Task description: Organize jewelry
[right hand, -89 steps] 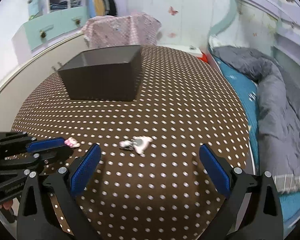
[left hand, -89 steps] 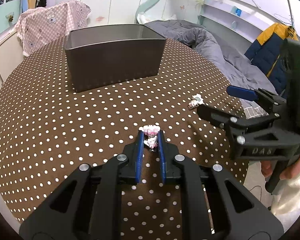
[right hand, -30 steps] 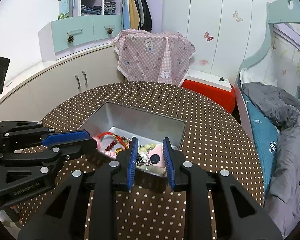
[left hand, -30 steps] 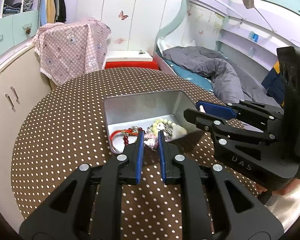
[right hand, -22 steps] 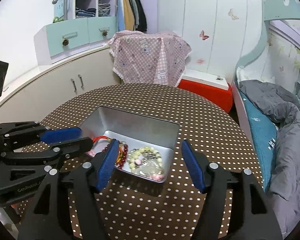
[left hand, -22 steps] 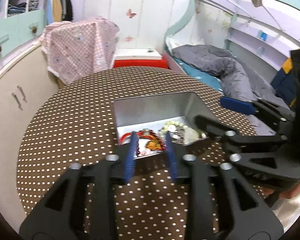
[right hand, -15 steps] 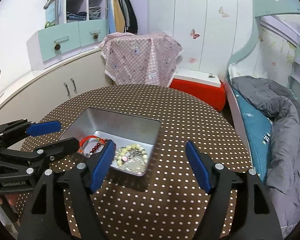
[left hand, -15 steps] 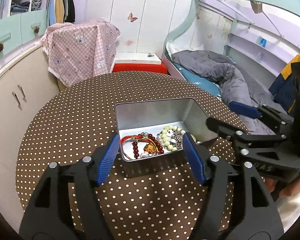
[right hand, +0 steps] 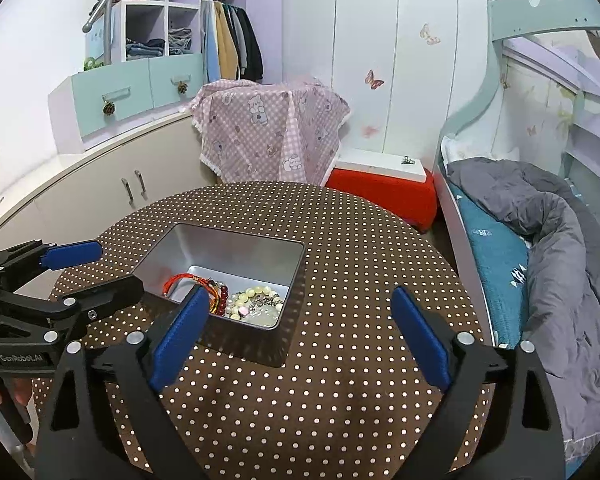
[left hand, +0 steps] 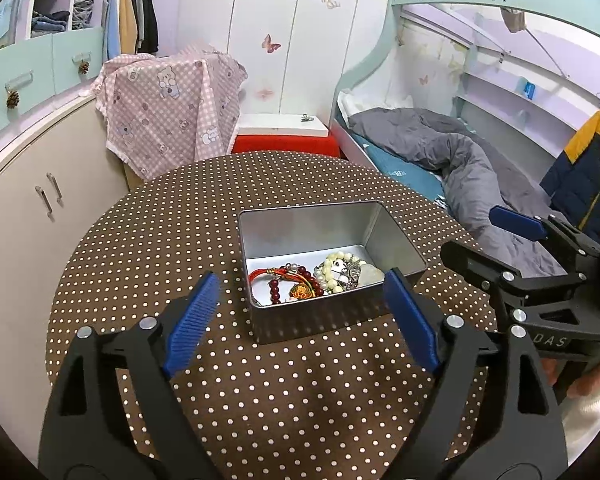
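Note:
A silver metal box [left hand: 396, 246] stands in the middle of the round brown polka-dot table [left hand: 148, 236]. Inside lie a red bead bracelet [left hand: 278, 284], a cream bead bracelet [left hand: 334, 270] and other small jewelry pieces. My left gripper [left hand: 300, 320] is open and empty, held above the table just in front of the box. My right gripper [right hand: 298, 336] is open and empty, to the right of the box [right hand: 298, 276]. The cream beads [right hand: 256, 294] and red cord bracelet [right hand: 180, 278] show in the right wrist view too.
A low cabinet [left hand: 24, 196] runs along the left, with a pink checked cloth [left hand: 168, 108] draped behind the table. A red box with a white lid [right hand: 380, 188] and a bed with a grey duvet [right hand: 556, 232] stand to the right.
Both grippers held small jewelry pieces over the box, then opened and let them fall in. Both have since drawn back and up, jaws now wide open.

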The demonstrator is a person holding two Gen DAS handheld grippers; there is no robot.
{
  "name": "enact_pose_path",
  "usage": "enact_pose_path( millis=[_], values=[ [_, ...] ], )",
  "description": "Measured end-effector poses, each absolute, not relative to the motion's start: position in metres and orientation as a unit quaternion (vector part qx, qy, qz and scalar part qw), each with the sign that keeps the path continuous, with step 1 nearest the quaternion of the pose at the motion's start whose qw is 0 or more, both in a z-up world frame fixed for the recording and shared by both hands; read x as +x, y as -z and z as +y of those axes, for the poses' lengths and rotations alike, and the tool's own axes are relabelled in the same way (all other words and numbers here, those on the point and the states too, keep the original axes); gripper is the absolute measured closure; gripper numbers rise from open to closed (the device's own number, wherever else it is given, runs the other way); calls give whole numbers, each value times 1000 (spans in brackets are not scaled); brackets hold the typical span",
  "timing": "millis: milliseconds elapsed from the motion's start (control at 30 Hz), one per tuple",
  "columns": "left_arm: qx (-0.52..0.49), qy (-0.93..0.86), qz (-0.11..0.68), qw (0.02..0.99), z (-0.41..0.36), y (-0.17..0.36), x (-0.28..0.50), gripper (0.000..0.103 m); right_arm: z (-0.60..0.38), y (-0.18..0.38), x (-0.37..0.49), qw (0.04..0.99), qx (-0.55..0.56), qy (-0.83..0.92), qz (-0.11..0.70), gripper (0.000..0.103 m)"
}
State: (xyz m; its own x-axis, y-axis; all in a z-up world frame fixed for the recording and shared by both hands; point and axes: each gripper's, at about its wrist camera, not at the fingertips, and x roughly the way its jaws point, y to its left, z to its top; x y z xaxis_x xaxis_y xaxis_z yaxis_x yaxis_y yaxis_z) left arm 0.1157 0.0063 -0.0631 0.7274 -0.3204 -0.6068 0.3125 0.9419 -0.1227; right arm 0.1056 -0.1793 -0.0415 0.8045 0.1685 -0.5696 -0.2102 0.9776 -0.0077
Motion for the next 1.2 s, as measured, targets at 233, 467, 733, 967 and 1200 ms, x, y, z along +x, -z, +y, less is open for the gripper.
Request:
enact_pose_path(
  millis=[233,467,733,967,1200],
  values=[
    [-1,161,305,939,7,45,95,15,-185,31,88,956,-28,-82,281,8],
    [4,147,279,949,7,21,74,15,-193,9,61,966,-12,-65,251,8],
    [2,142,238,961,12,-5,42,13,-192,-14,31,976,-3,-68,209,8],
    [5,144,203,969,12,-21,19,12,-187,-31,5,983,-12,-67,168,8],
    [3,142,169,975,14,-35,-4,9,-183,-39,-15,988,-19,-68,139,8]
  ],
)
